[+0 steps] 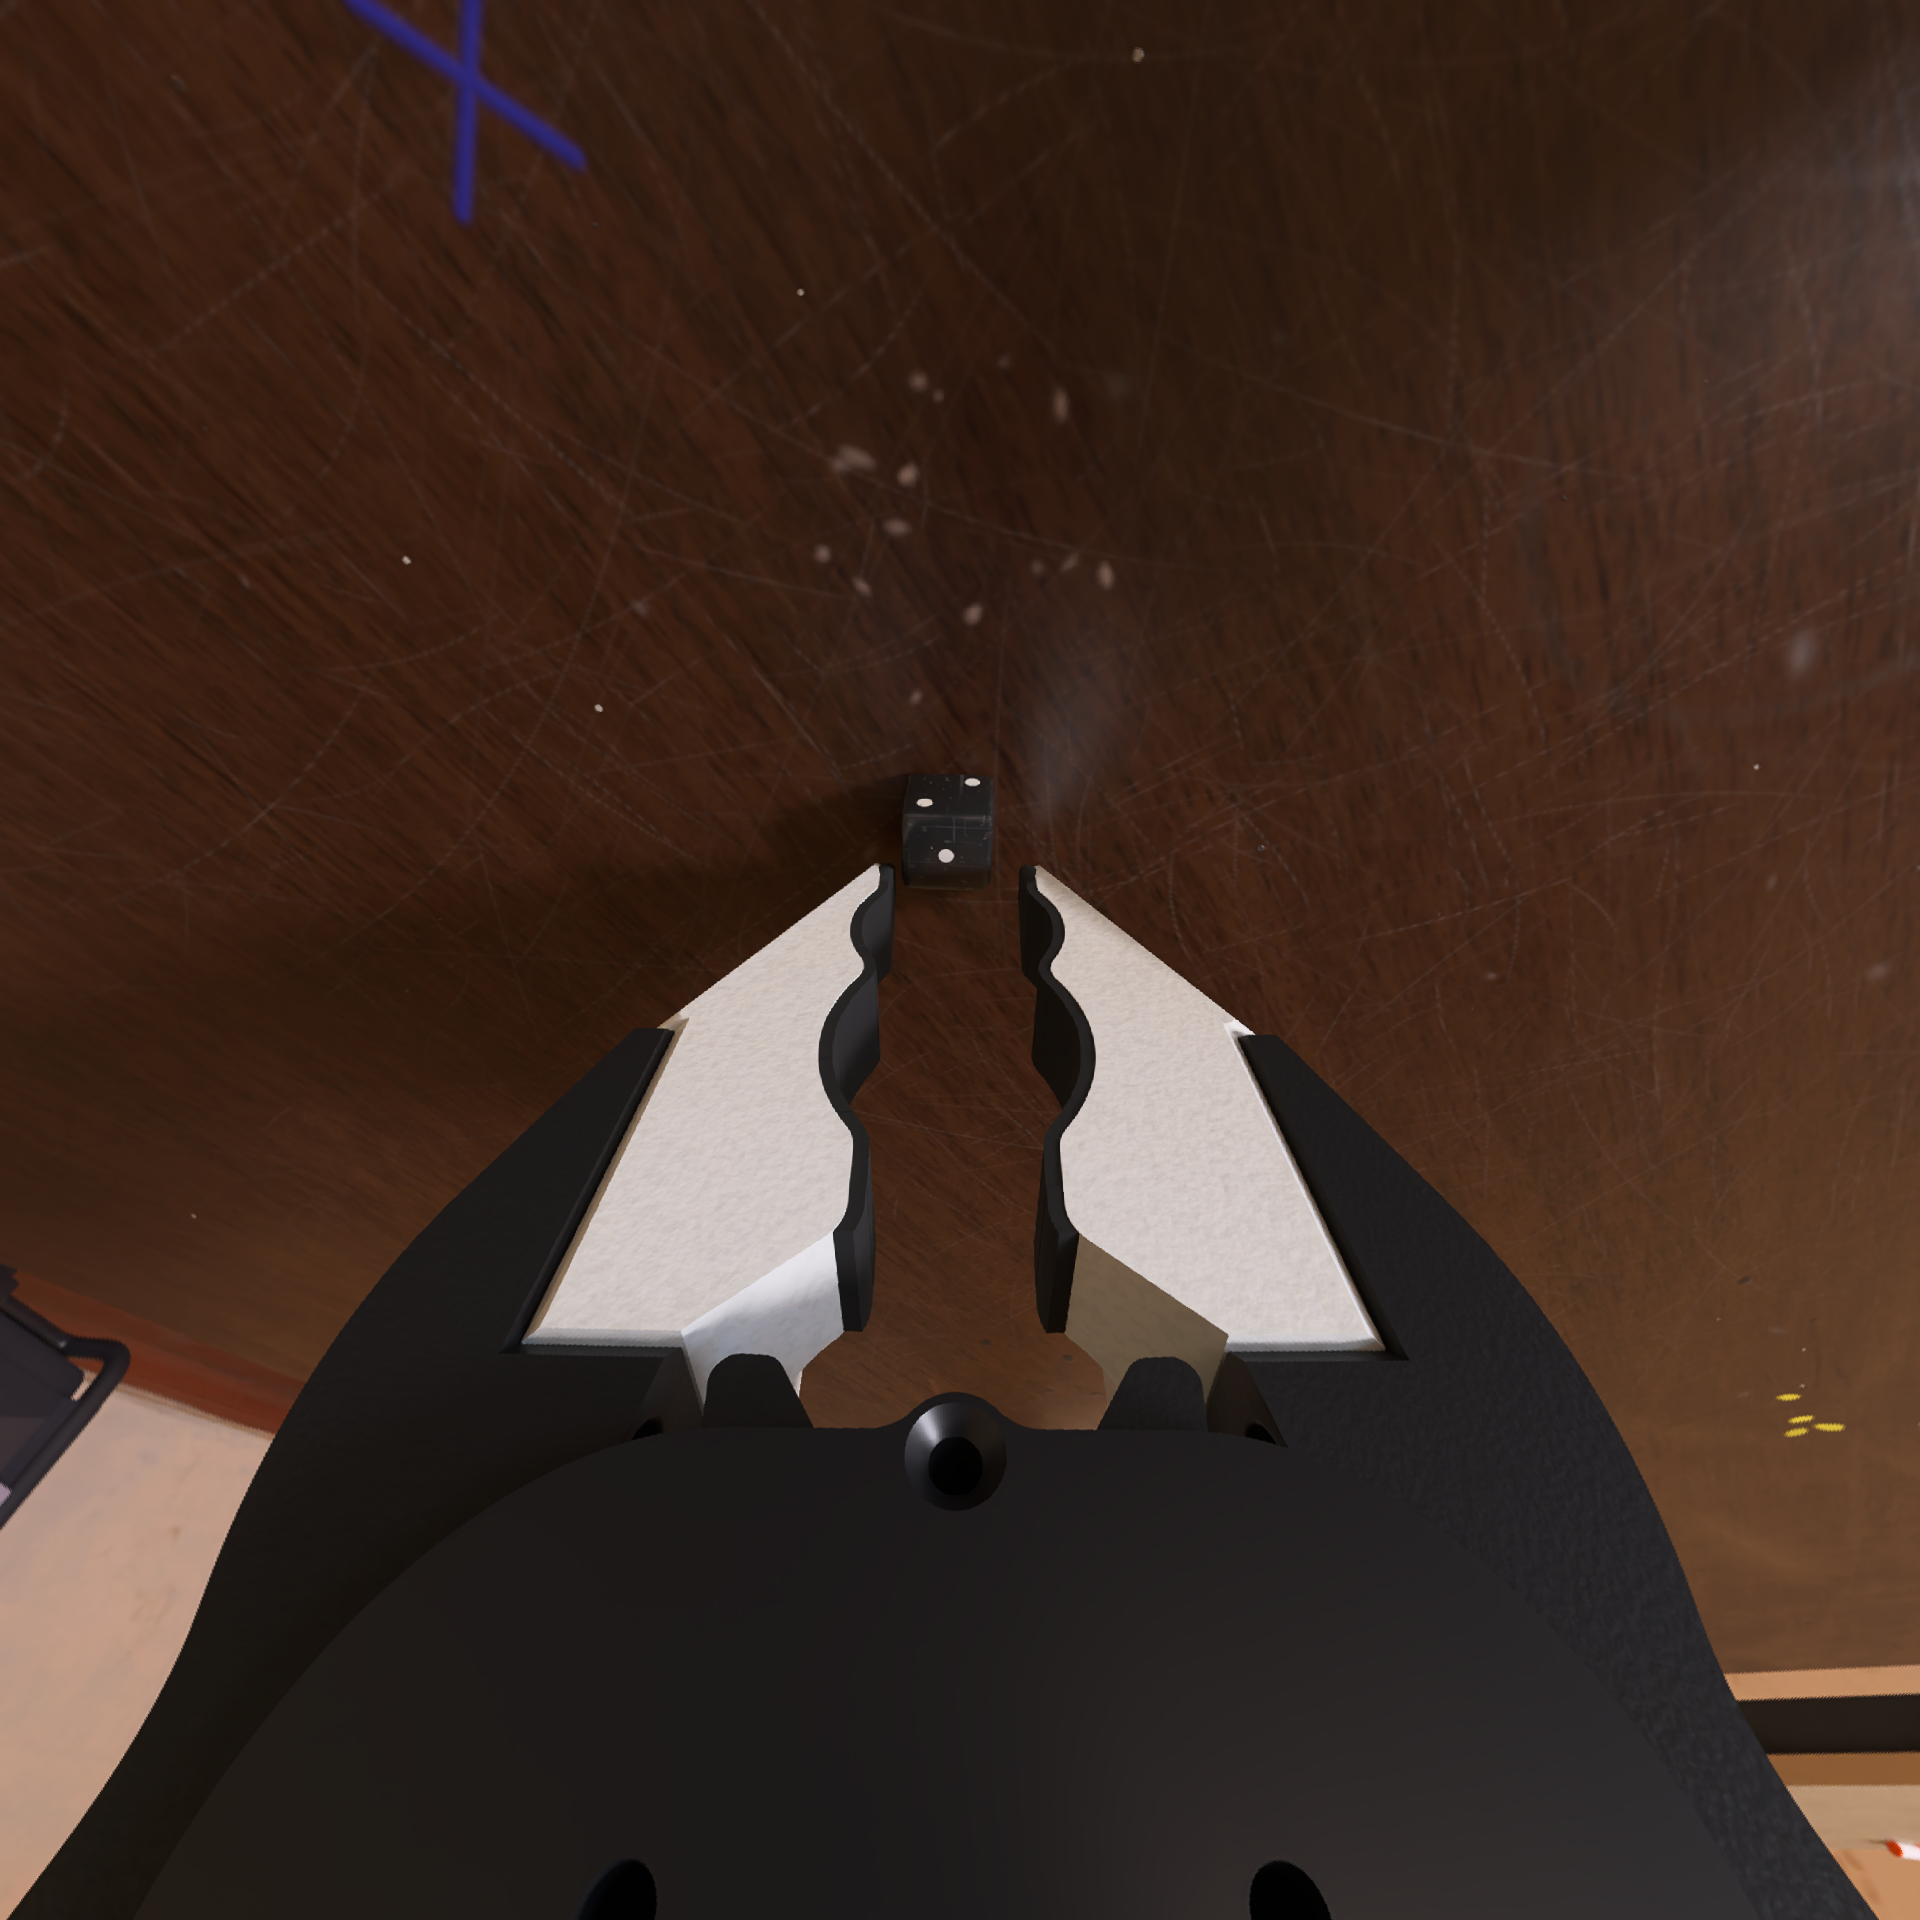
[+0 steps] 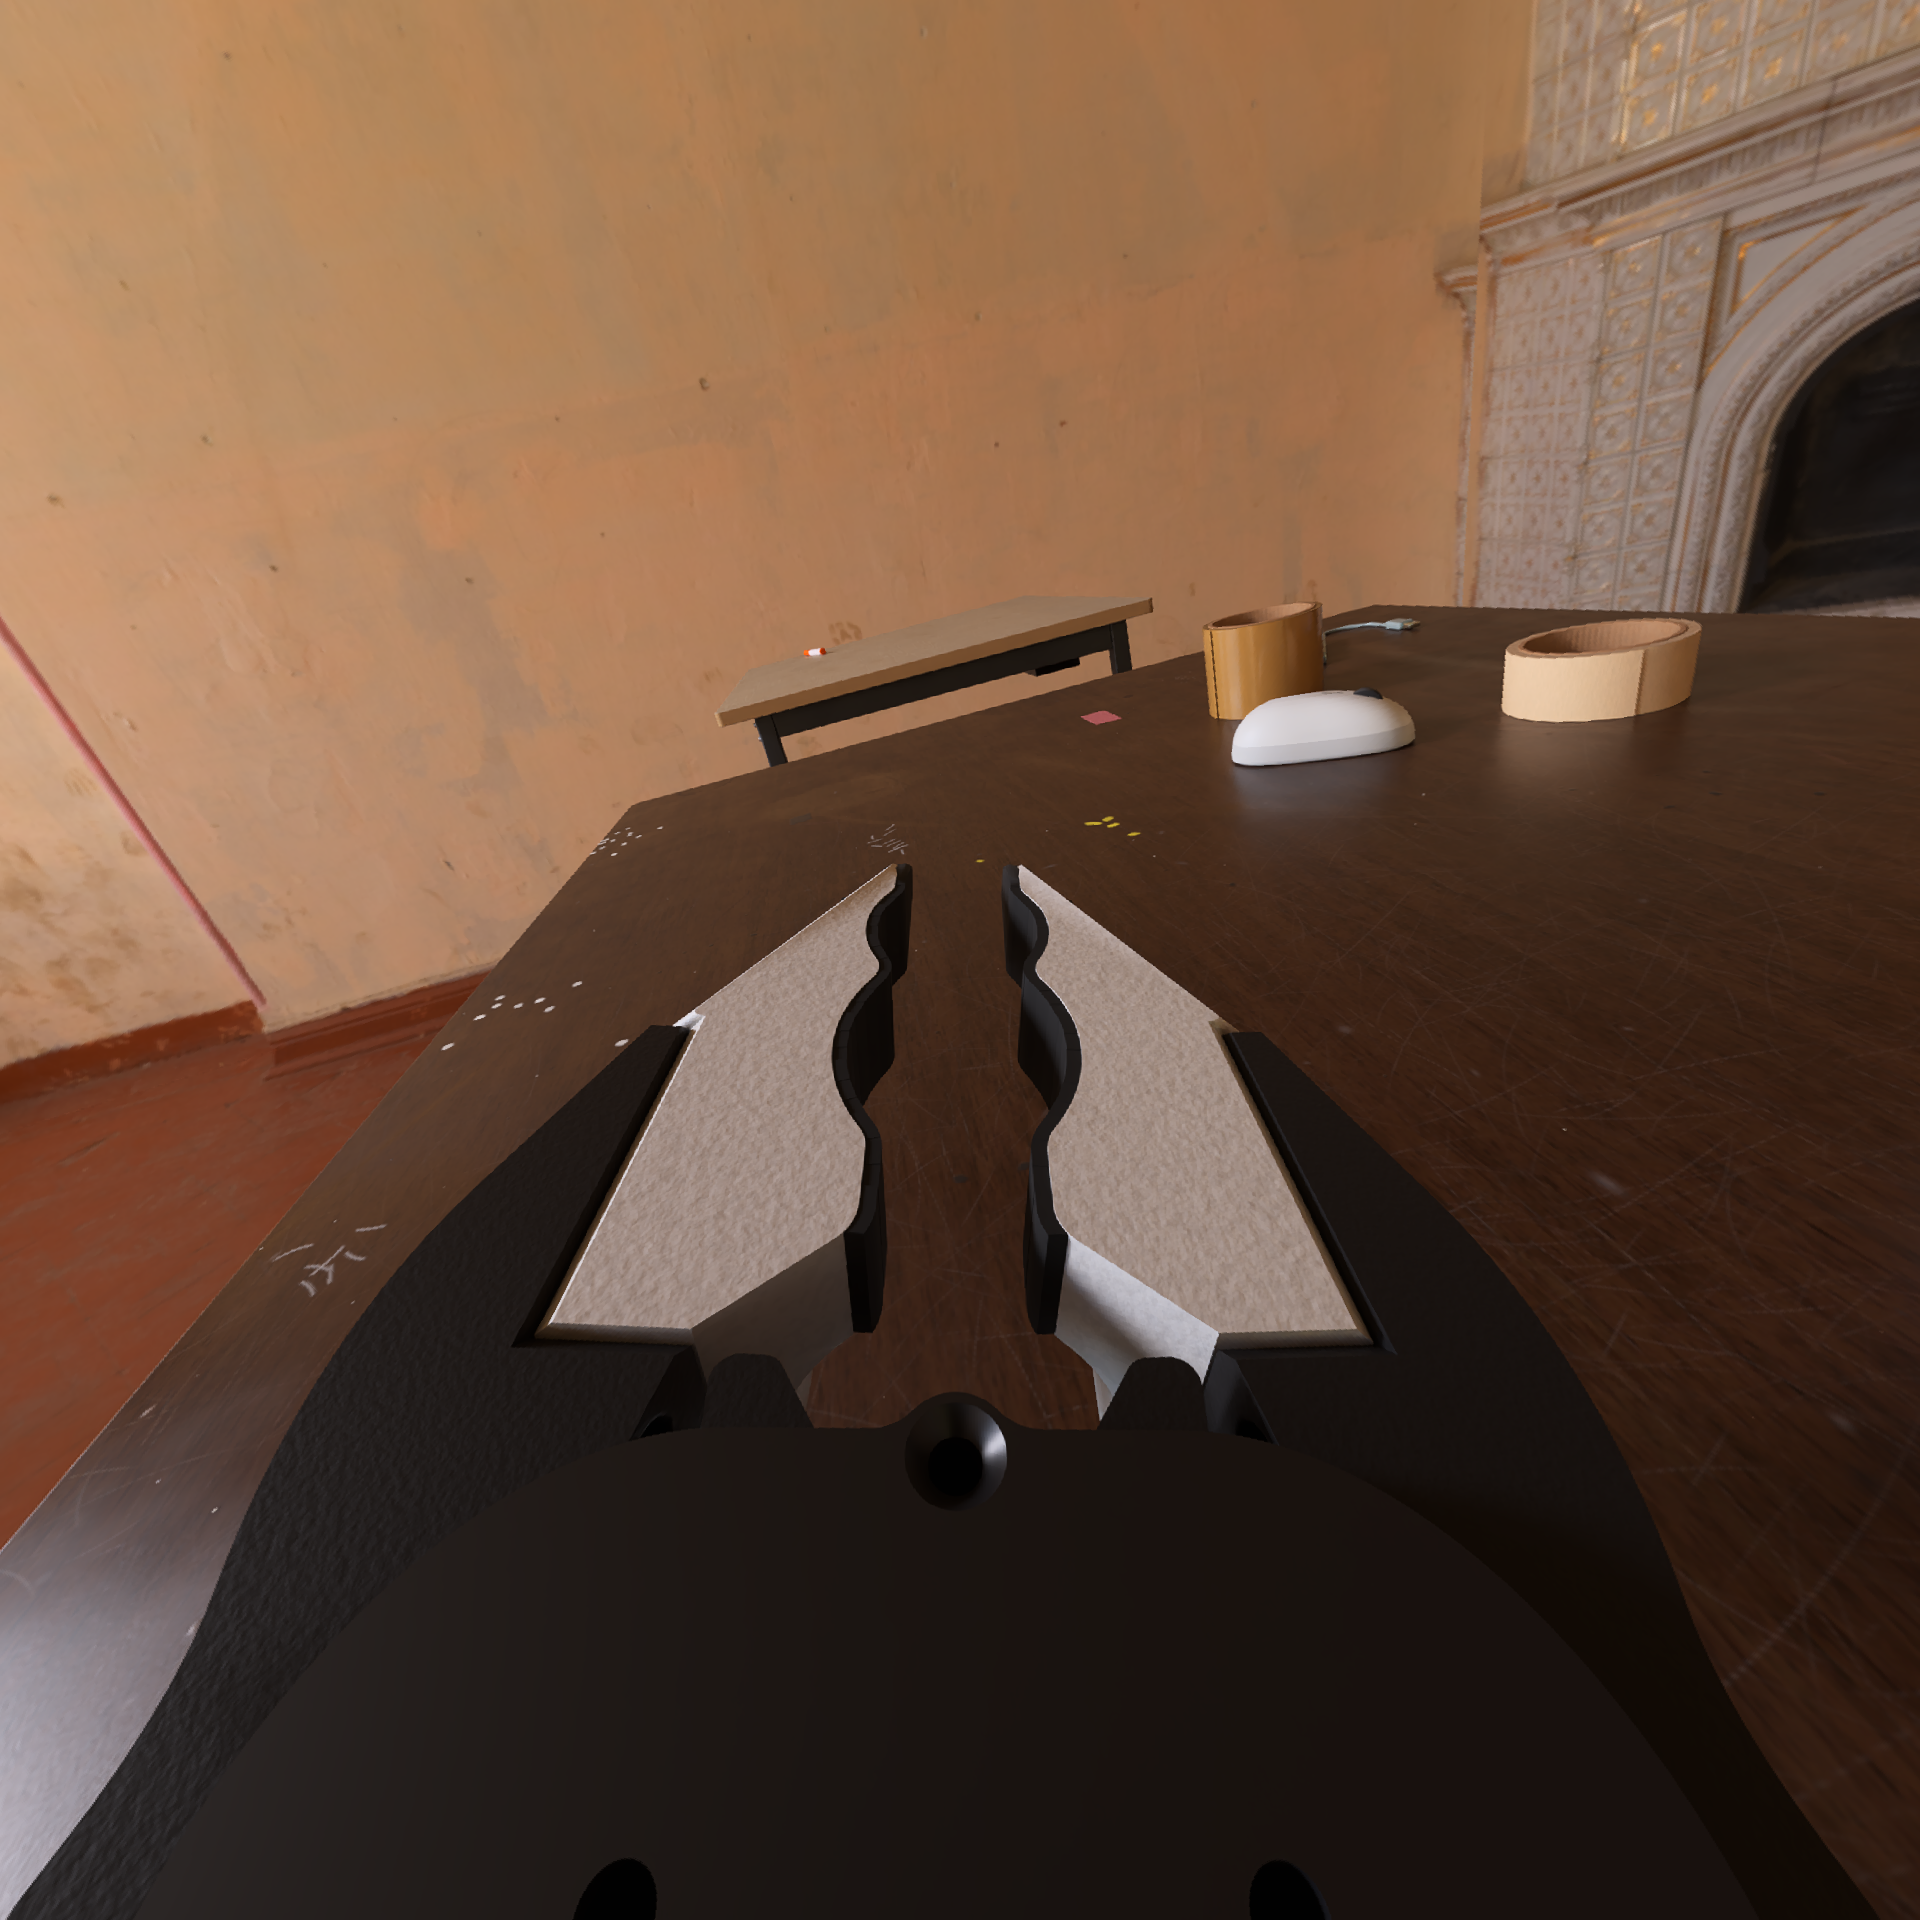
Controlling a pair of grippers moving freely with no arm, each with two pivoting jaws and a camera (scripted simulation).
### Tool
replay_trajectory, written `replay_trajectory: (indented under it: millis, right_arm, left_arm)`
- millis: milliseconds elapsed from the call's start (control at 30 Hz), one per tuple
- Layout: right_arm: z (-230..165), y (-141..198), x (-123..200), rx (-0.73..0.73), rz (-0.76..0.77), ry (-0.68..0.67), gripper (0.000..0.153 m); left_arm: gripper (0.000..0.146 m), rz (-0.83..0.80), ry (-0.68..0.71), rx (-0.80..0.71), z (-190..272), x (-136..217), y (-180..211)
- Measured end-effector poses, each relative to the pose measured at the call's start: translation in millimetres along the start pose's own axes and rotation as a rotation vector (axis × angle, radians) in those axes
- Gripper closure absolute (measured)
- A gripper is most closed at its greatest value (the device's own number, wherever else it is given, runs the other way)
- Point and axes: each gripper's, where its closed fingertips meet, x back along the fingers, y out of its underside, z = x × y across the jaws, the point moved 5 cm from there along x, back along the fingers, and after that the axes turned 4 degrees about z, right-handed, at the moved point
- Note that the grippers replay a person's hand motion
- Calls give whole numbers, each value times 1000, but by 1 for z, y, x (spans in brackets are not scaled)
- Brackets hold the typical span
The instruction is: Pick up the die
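Observation:
A small black die [image 1: 947,831] with white pips lies on the dark brown table [image 1: 1351,520] in the left wrist view. My left gripper [image 1: 956,878] is open and empty, pointing down at the table, its fingertips just short of the die and spread slightly wider than it. My right gripper [image 2: 956,878] is open and empty, low over the same table [image 2: 1558,1039], pointing along it. The die does not show in the right wrist view.
A white computer mouse [image 2: 1322,726], an upright brown tape roll [image 2: 1262,659] and a flat tan tape roll [image 2: 1600,667] sit at the table's far end. A blue cross mark [image 1: 468,104] is on the tabletop. The table's left edge [image 2: 416,1091] is close; a small desk [image 2: 935,655] stands beyond.

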Motion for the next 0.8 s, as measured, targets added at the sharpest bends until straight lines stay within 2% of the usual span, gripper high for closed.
replay_trajectory:
  millis: [333, 500, 567, 667, 733, 800]
  right_arm:
    - [0, 0, 0, -15, 4, -7, 136]
    - [1, -1, 0, -20, 11, -5, 136]
    - [1, -2, 0, -18, 13, -1, 136]
    - [2, -4, 1, -4, 18, 9, 136]
    - [1, -6, 2, 8, 23, 14, 136]
    - [0, -9, 2, 50, 22, 27, 136]
  left_arm:
    - [129, -5, 60, 34, -2, -2, 0]
    - [130, 20, -14, 95, 1, 13, 7]
    - [130, 124, -83, 126, 12, 38, 4]
    - [130, 420, -227, 207, 47, 96, -7]
    - [130, 664, -335, 264, 88, 135, -13]
    - [130, 909, -408, 351, 139, 157, -14]
